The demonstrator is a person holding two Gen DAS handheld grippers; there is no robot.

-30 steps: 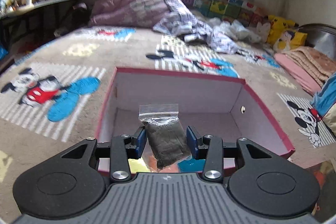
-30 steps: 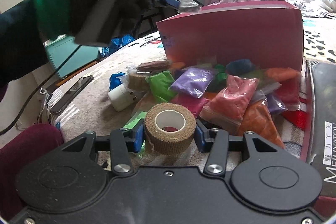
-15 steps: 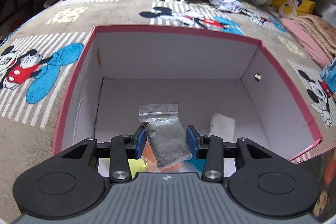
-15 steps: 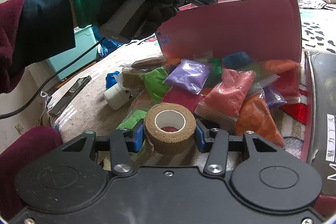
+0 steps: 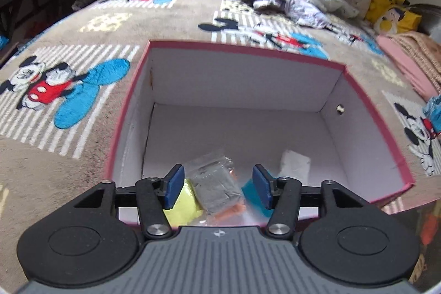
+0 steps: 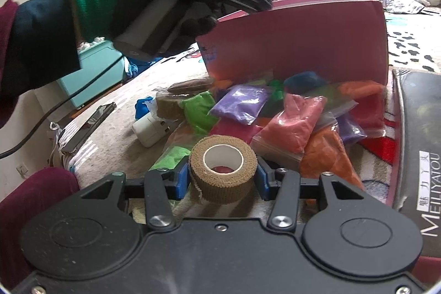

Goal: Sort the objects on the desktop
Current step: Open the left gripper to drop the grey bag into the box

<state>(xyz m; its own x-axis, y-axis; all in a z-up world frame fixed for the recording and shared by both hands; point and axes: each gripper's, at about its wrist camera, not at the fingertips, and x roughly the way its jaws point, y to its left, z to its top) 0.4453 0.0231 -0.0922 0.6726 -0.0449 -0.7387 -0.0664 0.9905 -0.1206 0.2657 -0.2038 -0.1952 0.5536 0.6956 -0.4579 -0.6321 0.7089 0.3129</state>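
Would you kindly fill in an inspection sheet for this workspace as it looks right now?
Surface: cartoon-print blanket on a bed.
Job's things: red box with white inside, holding a grey bag, yellow bag, blue bag, orange bag and white packet; pile of coloured bags in front of the box.
Clutter: white plug adapter, phone, second tape roll.
Grippers: left gripper jaws open above the grey bag; right gripper shut on a tan tape roll.
Cables: black cable from the left gripper's handle.
Surroundings: bedding, pillows, teal bin.
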